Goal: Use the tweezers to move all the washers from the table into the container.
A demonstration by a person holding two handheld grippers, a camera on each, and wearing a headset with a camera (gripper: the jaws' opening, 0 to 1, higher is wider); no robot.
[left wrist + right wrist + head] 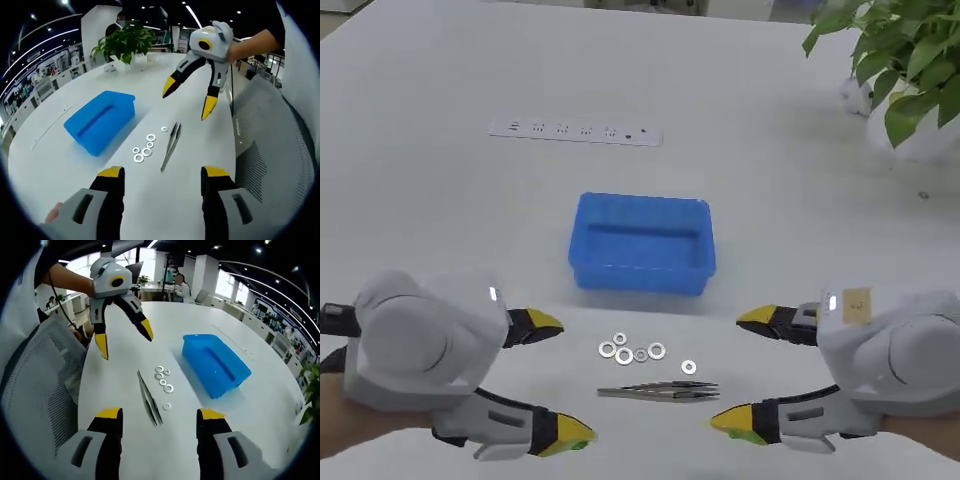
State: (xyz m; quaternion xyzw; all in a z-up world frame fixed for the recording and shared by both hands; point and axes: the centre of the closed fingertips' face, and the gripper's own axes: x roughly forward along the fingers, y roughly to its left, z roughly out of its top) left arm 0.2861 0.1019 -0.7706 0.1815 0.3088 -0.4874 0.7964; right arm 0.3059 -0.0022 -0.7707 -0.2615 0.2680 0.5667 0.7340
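So: opening step, nothing lifted yet. Tweezers [658, 390] lie near front edge of bench [440, 200]. Washers [630, 350] sit loose just beyond, container [642, 243] behind them. Left gripper [575, 378] and right gripper [728, 370] flank tweezers, jaws apart, empty. Next, likely: clamp one gripper on tweezers.

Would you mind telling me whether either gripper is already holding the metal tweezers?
No, the slim metal tweezers lie flat on the white table, between the open left gripper and the open right gripper.
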